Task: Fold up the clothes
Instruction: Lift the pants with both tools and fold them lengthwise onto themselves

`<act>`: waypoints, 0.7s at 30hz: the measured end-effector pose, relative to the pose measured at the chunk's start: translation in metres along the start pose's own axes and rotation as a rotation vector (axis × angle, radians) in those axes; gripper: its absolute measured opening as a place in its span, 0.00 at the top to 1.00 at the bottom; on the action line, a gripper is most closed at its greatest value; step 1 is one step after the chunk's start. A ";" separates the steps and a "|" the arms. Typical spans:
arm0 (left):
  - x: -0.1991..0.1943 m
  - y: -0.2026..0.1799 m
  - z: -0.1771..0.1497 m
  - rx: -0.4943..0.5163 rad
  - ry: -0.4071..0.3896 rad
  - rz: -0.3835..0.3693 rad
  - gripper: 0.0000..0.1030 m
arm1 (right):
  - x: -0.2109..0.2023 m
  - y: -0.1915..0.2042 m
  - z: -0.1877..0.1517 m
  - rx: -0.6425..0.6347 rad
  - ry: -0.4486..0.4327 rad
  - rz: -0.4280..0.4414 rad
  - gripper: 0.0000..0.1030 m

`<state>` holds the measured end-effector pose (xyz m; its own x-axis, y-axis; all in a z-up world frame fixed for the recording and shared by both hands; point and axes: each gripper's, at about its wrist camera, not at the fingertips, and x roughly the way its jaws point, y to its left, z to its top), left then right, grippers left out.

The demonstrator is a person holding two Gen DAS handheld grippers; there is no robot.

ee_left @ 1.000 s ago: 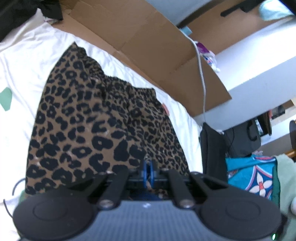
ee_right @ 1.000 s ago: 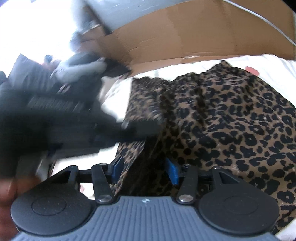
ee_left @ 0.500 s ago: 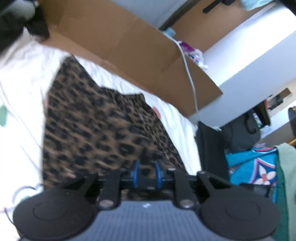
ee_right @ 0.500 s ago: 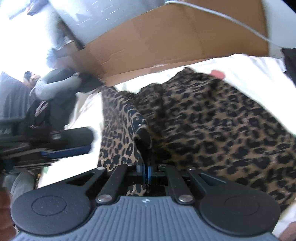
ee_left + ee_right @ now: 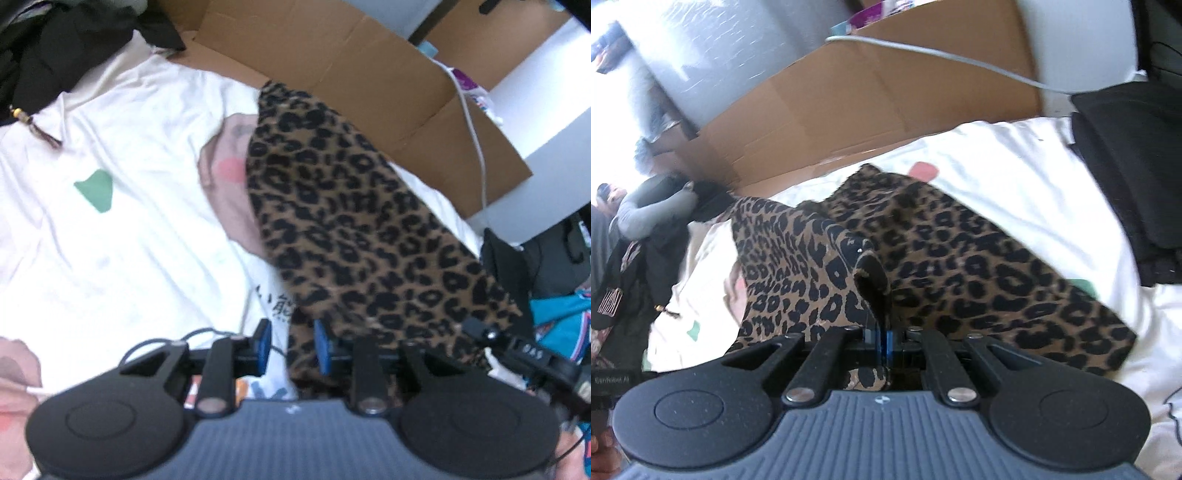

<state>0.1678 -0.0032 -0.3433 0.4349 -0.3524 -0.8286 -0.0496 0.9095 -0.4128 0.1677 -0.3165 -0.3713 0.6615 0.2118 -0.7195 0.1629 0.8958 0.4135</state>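
A leopard-print garment [image 5: 354, 221] rises off the white printed bedsheet [image 5: 129, 240] as a narrow doubled strip in the left wrist view. My left gripper [image 5: 291, 347] is open; the cloth's near edge hangs loose in the gap beside the right blue pad [image 5: 320, 349], not pinched. In the right wrist view the garment [image 5: 979, 266] lies spread over the sheet [image 5: 1015, 177], and its left part is lifted into a ridge. My right gripper [image 5: 882, 339] is shut on that ridge, with a fold of cloth sticking up out of the pads.
A flattened cardboard box [image 5: 369, 85] with a white cable [image 5: 476, 147] lines the far side of the bed. Dark clothes [image 5: 55, 48] are heaped at the far left. A black bag [image 5: 1126, 166] and a turquoise floral cloth [image 5: 554, 314] sit to the right.
My left gripper opened and let go of the cloth. My right gripper shut on the garment's edge and carried it across, which doubled the garment over and uncovered the sheet on the left.
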 end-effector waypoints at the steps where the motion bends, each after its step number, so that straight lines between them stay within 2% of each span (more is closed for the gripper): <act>1: 0.002 0.000 -0.001 0.005 0.006 0.000 0.75 | -0.002 -0.004 0.000 0.006 -0.003 -0.007 1.00; 11: 0.024 0.001 -0.018 0.044 0.114 0.012 0.74 | -0.009 -0.059 -0.003 0.117 -0.005 -0.094 1.00; 21: 0.050 -0.002 -0.040 0.061 0.207 -0.006 0.61 | 0.002 -0.089 -0.016 0.188 0.027 -0.110 1.00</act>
<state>0.1540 -0.0315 -0.3986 0.2412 -0.3901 -0.8886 0.0096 0.9166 -0.3998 0.1430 -0.3895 -0.4180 0.6131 0.1293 -0.7794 0.3683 0.8260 0.4268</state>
